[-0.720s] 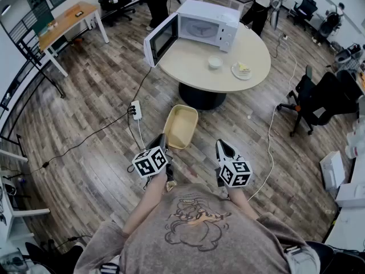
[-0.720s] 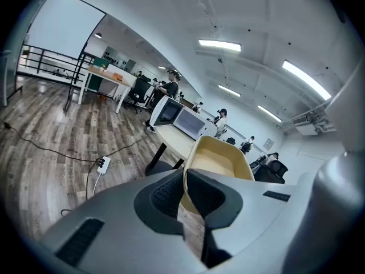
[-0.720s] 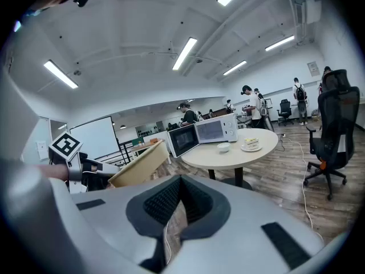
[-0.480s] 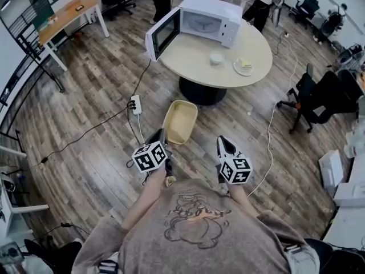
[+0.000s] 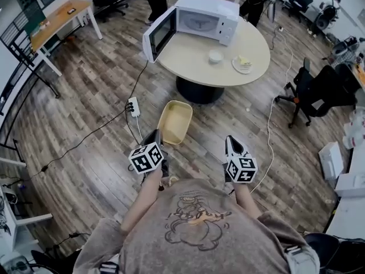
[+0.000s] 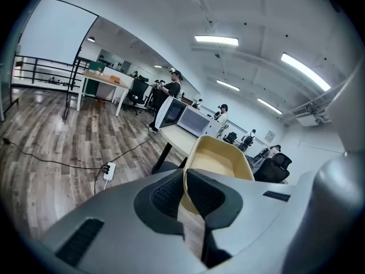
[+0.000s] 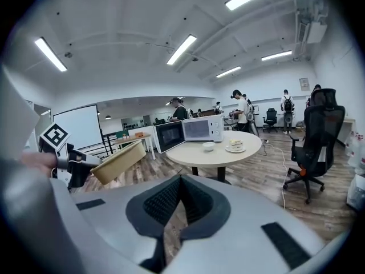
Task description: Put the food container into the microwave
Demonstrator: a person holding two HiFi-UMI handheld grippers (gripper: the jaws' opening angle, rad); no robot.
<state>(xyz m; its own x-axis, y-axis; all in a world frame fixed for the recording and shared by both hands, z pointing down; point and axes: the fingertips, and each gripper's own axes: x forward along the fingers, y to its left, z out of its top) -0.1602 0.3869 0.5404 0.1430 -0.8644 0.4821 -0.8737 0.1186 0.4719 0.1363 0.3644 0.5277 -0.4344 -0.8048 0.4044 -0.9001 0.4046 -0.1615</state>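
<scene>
A tan, empty food container (image 5: 174, 121) hangs over the wood floor, short of the round table (image 5: 188, 53). My left gripper (image 5: 158, 137) is shut on its near rim; in the left gripper view the rim (image 6: 219, 164) sits pinched between the pads. The white microwave (image 5: 202, 21) stands at the table's far side with its door (image 5: 159, 36) swung open to the left. My right gripper (image 5: 231, 140) is shut on nothing, level with the left one. The right gripper view shows the container (image 7: 117, 161) at left and the microwave (image 7: 205, 128) ahead.
On the table are a small white bowl (image 5: 215, 56) and a plate with cake (image 5: 243, 65). A power strip (image 5: 134, 107) and cables lie on the floor to the left. A black office chair (image 5: 311, 93) stands at right. People stand beyond the table.
The table and microwave have shifted slightly in the head view as the person moves. The right gripper has drifted a little to the right. The container stays held.
</scene>
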